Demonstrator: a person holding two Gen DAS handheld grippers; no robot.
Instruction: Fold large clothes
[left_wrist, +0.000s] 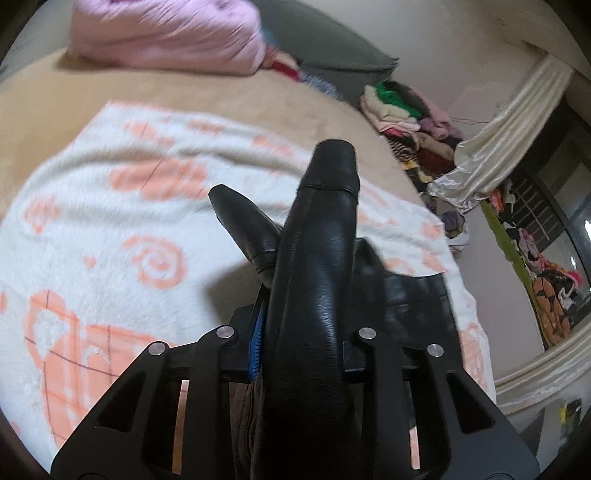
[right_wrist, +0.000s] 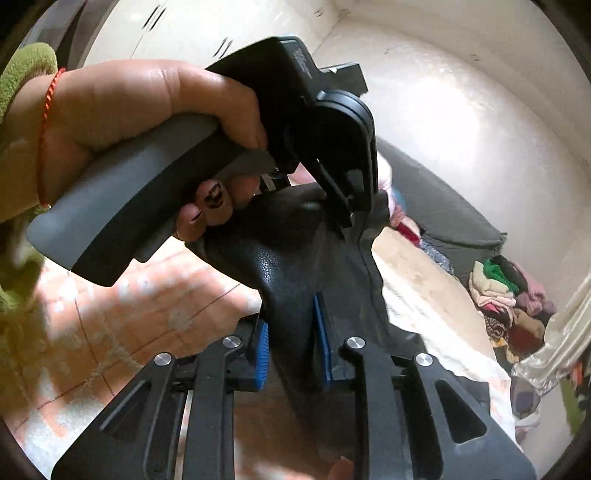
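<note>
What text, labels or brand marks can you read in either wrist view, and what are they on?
Nothing readable in either view.
Left gripper: a pale embossed mark on top of its black body, too blurred to read.
Blanket: orange swirls, hearts and grid lines only, no lettering.
Black garment, held by both grippers: no tag or print visible.
Clothes pile: too small and blurred to show any text.

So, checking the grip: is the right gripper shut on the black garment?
Shut: the right gripper's blue fingers pinch the black garment.

A home bedroom: a bed under a beige fleece blanket (left_wrist: 229, 92), a pink quilted duvet (left_wrist: 166, 33) at its far end, piled clothes (left_wrist: 402, 110) and cream satin curtains (left_wrist: 509, 122) right.
</note>
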